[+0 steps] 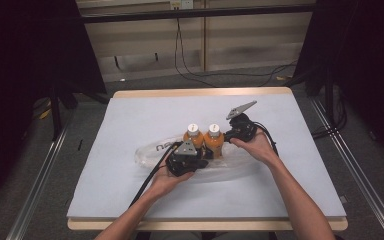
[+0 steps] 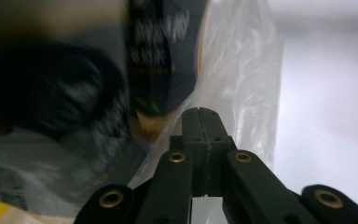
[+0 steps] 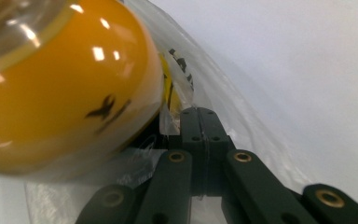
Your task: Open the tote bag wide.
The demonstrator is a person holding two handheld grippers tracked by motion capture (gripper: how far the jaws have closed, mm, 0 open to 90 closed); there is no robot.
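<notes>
Both pairs of jaws are pressed fully together, each pinching a fold of the clear plastic bag [image 1: 155, 152]. On the left gripper [image 2: 199, 111], its own view shows the two black pads meeting edge to edge with thin film caught in the seam. The right gripper [image 3: 199, 110] shows the same: pads closed flat on one another, a sliver of crinkled film trapped between them.

Glossy and see-through, the bag lies flat on the table, with dark printed lettering on its end toward 9 o'clock. In the high view it spreads in a long oval just below the table's centre, running from 9 o'clock toward 3 o'clock. Two orange bottles [image 1: 203, 139] with white caps stand upright side by side, touching, at the middle of the bag. In the right gripper view one bottle [image 3: 65, 88] bulges large and shiny at 10 o'clock from the jaws, with the film over it. In the left gripper view a dark, blurred label [image 2: 163, 56] sits at 11 o'clock from the jaws.

From the high view, the left gripper [image 1: 182, 159] grips at 7 o'clock of the bottles, the right gripper [image 1: 237, 131] at 3 o'clock of them. Everything rests on a pale grey mat [image 1: 130, 115] covering the wooden table [image 1: 200, 92].
</notes>
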